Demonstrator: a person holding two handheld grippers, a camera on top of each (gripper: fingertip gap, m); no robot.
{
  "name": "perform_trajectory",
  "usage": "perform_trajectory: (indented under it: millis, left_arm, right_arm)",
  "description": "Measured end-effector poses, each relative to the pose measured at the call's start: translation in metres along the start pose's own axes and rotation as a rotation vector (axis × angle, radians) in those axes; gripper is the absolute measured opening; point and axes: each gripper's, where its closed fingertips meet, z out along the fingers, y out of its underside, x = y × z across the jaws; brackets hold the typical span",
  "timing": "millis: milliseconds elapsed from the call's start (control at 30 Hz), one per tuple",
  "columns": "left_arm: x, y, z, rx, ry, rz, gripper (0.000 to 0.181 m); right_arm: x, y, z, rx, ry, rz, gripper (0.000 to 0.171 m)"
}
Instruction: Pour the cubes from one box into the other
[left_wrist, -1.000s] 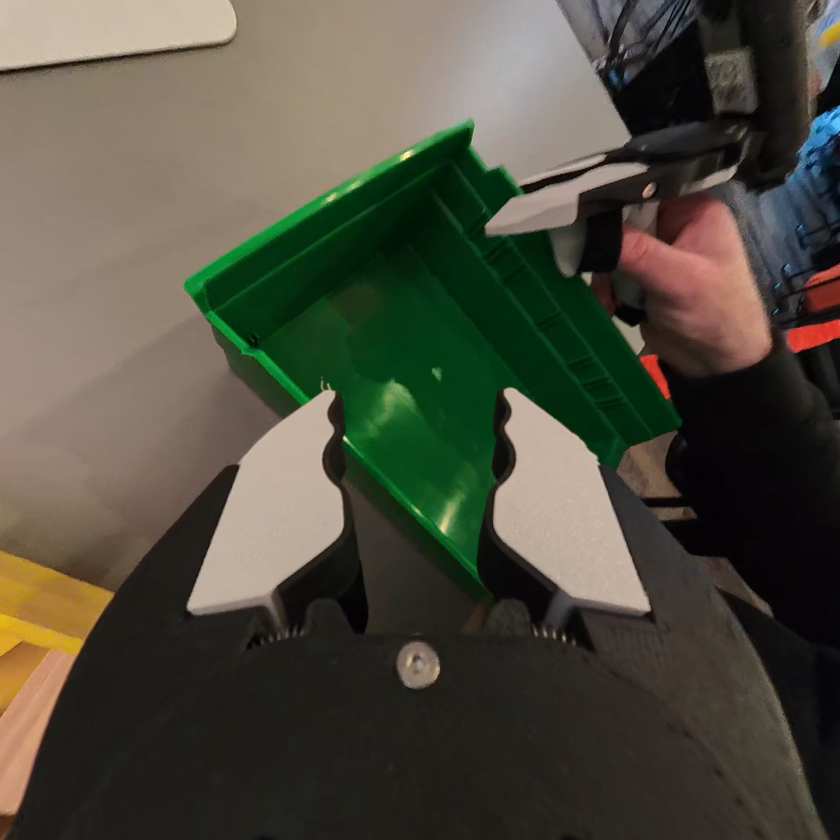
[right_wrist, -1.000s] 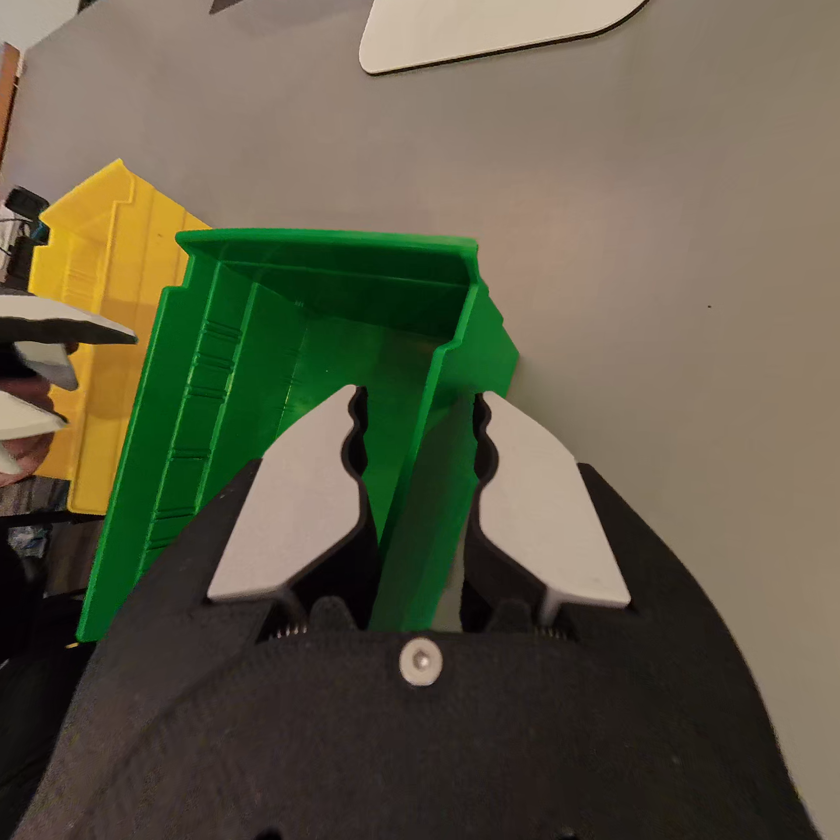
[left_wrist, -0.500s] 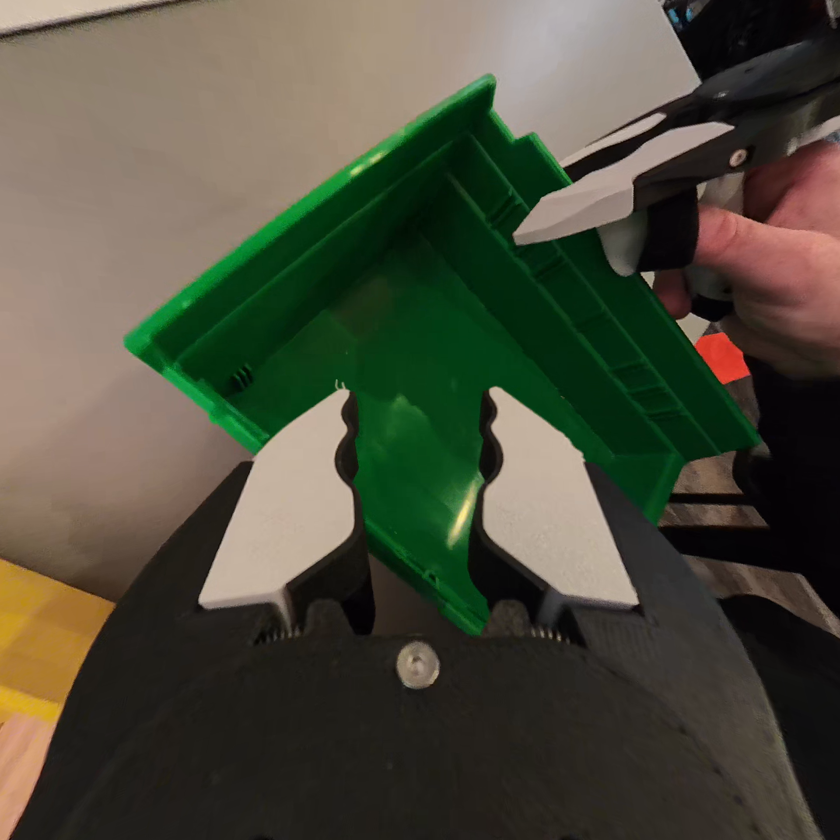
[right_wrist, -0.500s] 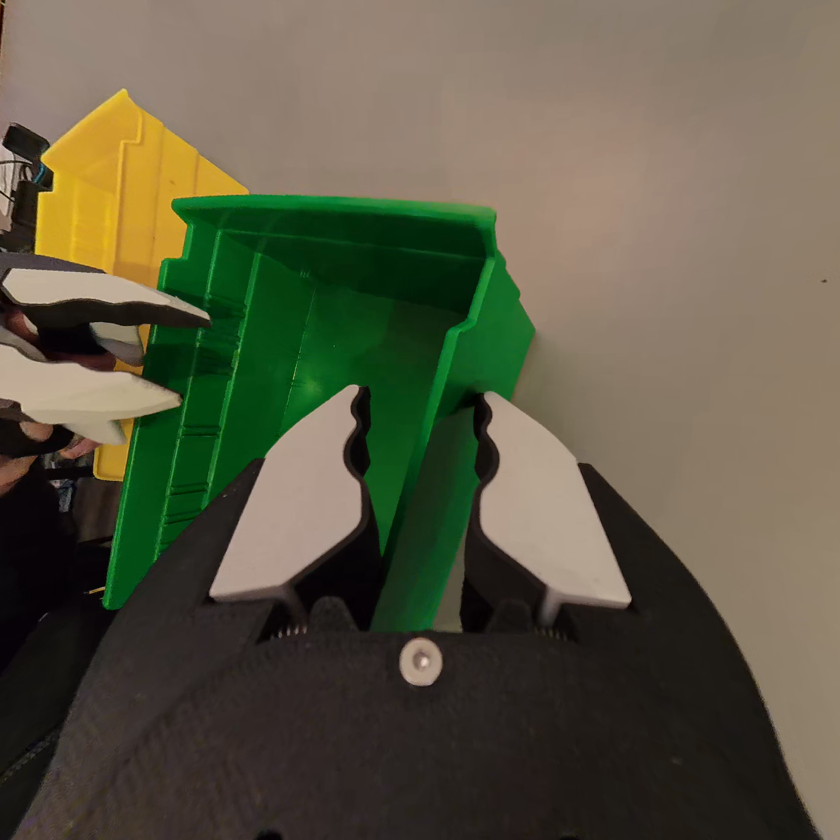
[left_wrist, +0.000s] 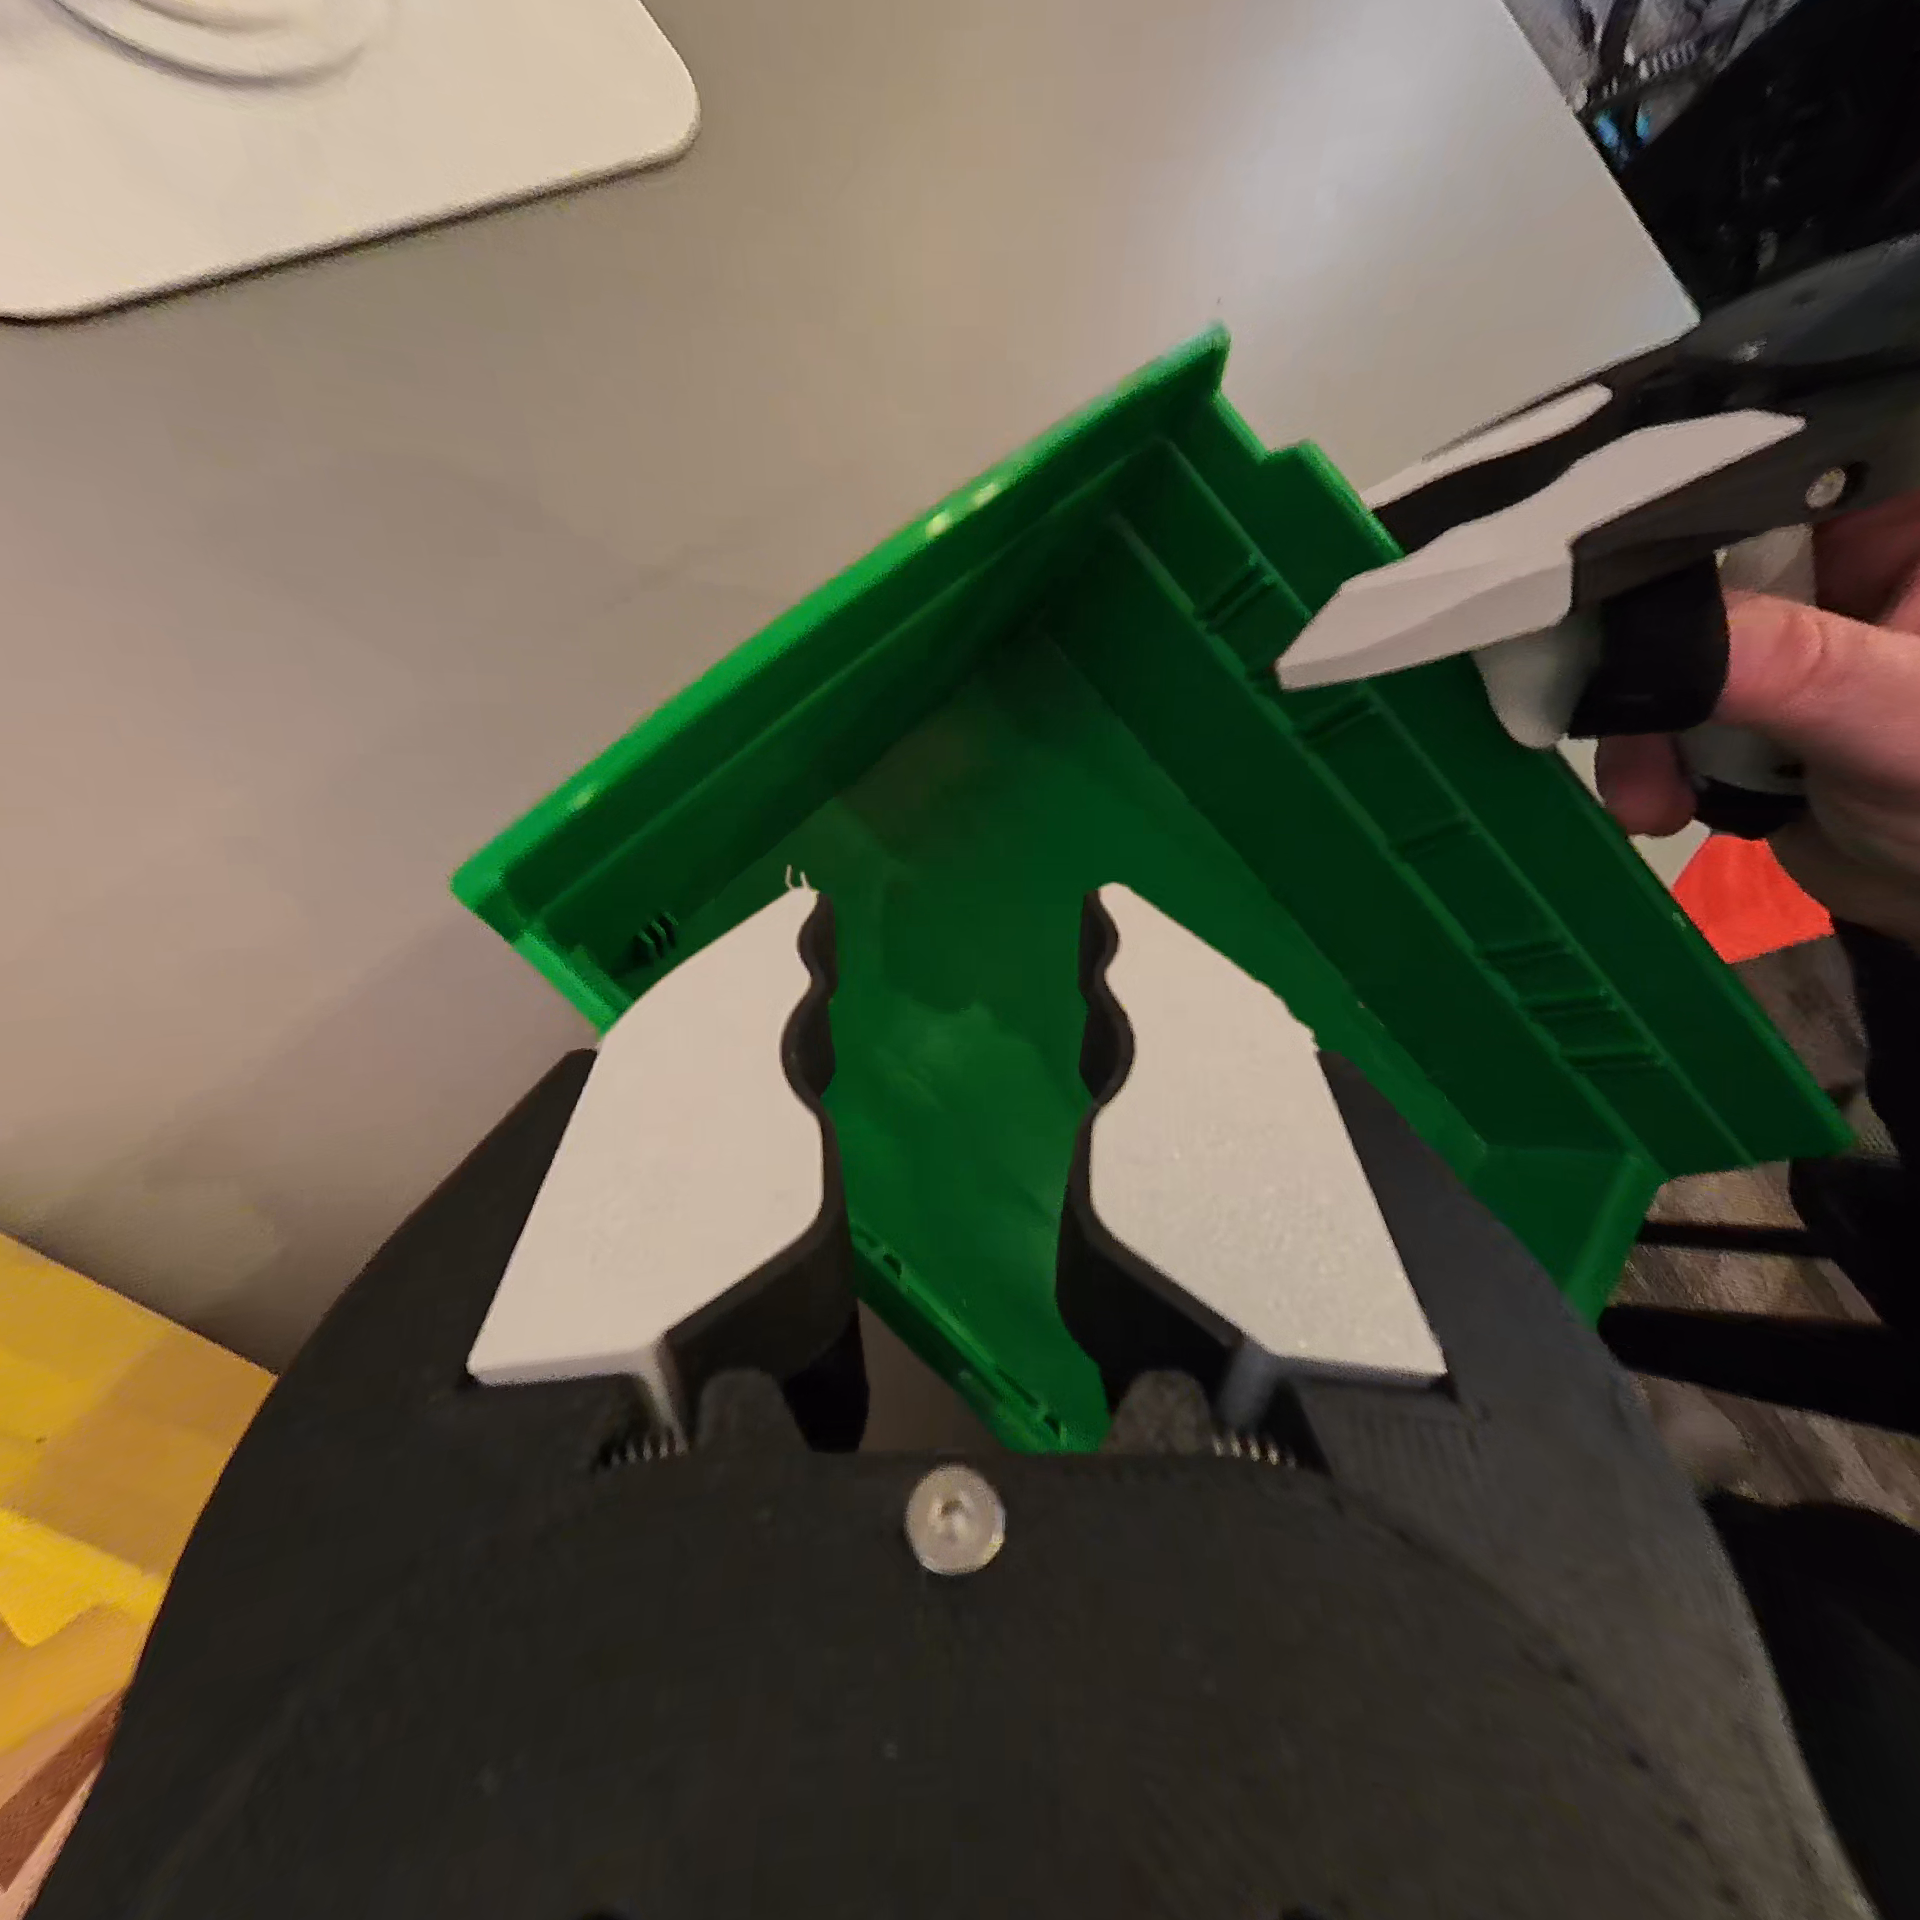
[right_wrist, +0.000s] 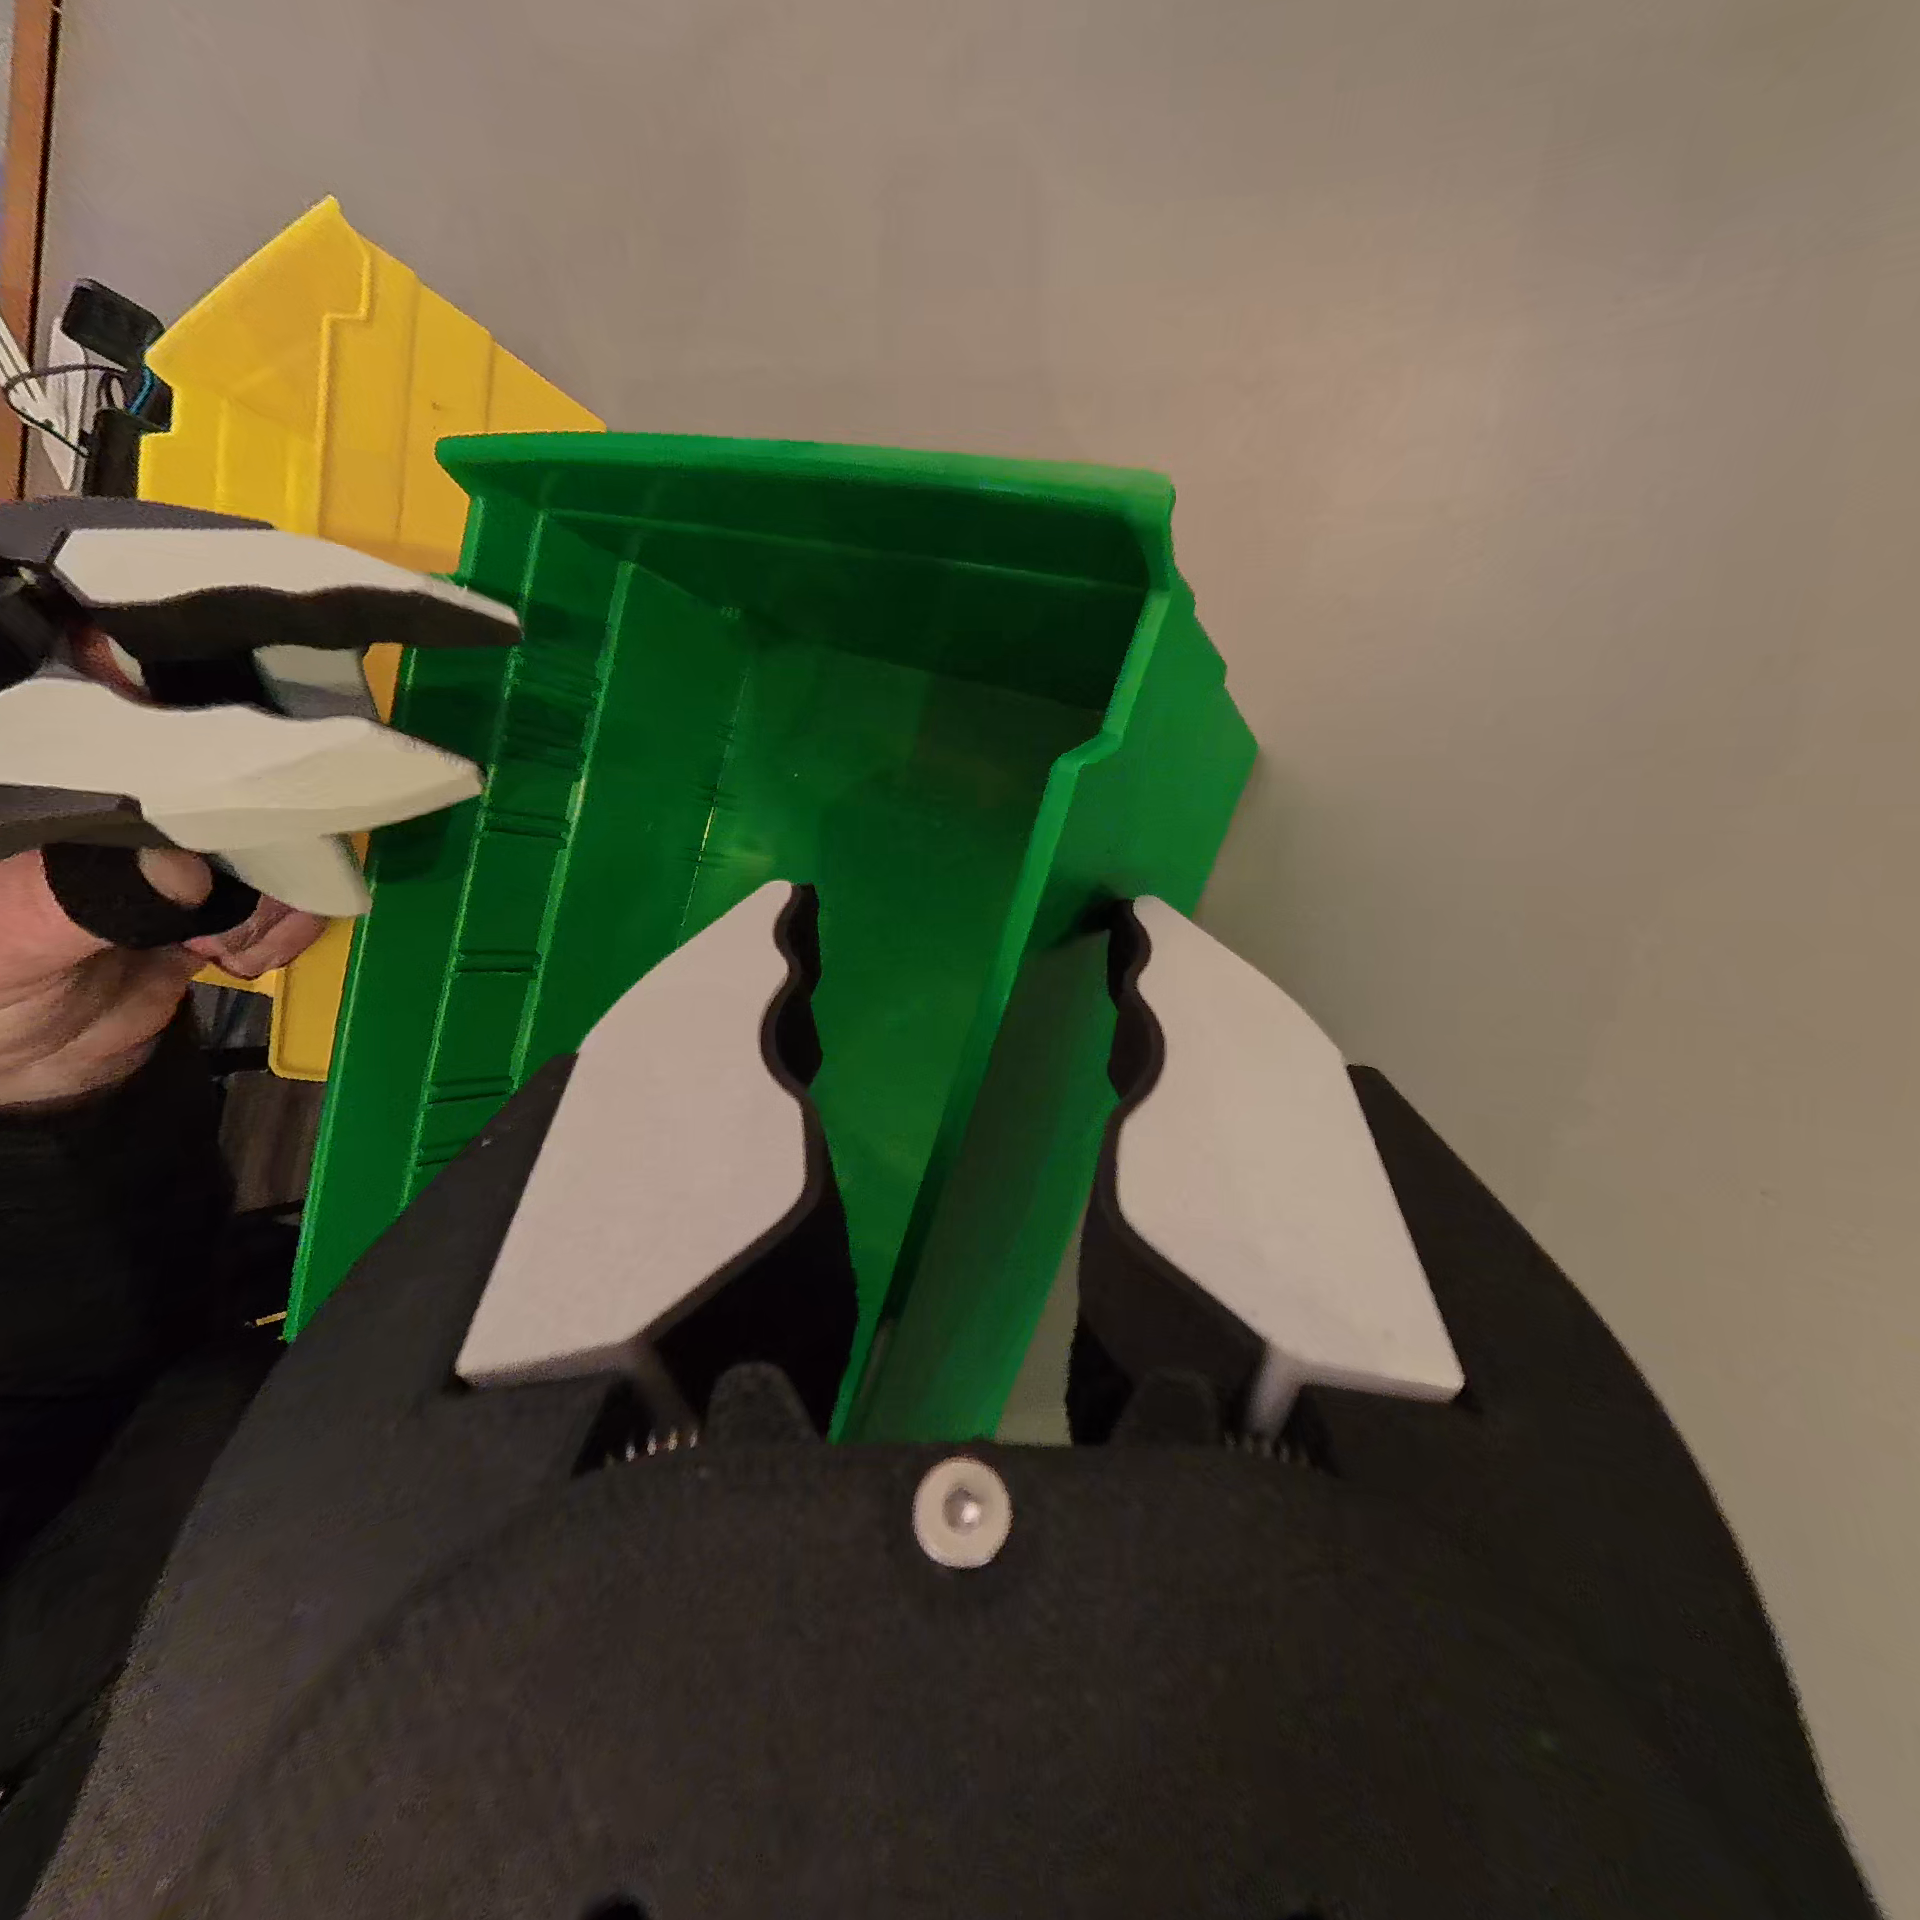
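The green box is empty and tilted above the grey table; no cubes show in it. My left gripper is shut on its near side wall, one finger inside and one outside. My right gripper is shut on the opposite side wall of the green box. Each gripper shows in the other's view: the right gripper at the far wall, the left gripper at the left wall. The yellow box stands behind the green one; its inside is hidden.
A white mat lies at the far left of the table. A corner of the yellow box sits by my left gripper. A hand holds the right gripper beyond the table's right edge. An orange patch lies on the floor there.
The green box has swung and tilted with both grippers still on it. The left gripper's fingers have drawn closer together on the wall. The white mat is back in the left wrist view.
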Motion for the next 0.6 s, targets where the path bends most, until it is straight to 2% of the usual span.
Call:
perform_trajectory:
  millis: [267,400,600]
  left_arm:
    - [-0.002,-0.017,-0.009,0.126,-0.031,0.032,0.047]
    - [-0.007,0.001,-0.015,-0.037,-0.026,0.028,0.056]
    - [-0.018,0.018,-0.024,-0.159,-0.09,0.104,0.06]
  right_arm:
    - [-0.007,0.002,0.004,-0.016,-0.019,-0.015,0.046]
    - [-0.001,0.005,0.001,-0.036,0.008,-0.032,0.041]
    - [-0.003,0.007,0.003,-0.067,0.047,-0.071,0.033]
